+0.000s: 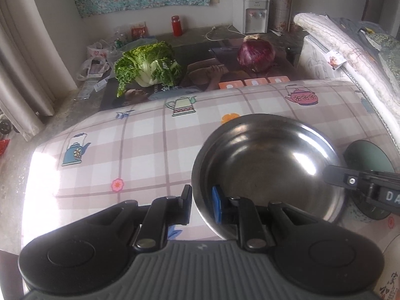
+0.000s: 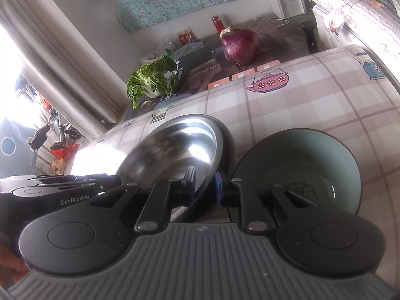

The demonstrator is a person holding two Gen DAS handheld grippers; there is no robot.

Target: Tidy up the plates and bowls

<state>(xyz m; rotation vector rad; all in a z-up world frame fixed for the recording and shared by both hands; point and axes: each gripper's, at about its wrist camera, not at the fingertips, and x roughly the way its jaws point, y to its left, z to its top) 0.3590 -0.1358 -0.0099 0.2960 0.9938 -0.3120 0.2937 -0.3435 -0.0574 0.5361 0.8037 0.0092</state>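
A shiny steel bowl [image 1: 267, 167] sits over the checked tablecloth [image 1: 140, 145]. My left gripper [image 1: 201, 203] is shut on its near rim, one finger outside and the blue-padded finger inside. My right gripper [image 2: 203, 183] is shut on the opposite rim of the same steel bowl [image 2: 175, 150]; it shows in the left wrist view at the right [image 1: 350, 178]. A dark green ceramic bowl [image 2: 302, 165] stands upright on the cloth just right of the steel bowl, partly hidden in the left wrist view [image 1: 367, 157].
Beyond the table's far edge, a napa cabbage [image 1: 147, 66] and a red cabbage [image 1: 256, 53] lie on the floor. A red bottle [image 1: 176, 25] and a water dispenser [image 1: 251, 12] stand by the wall. Folded bedding [image 1: 350, 47] lies at the right.
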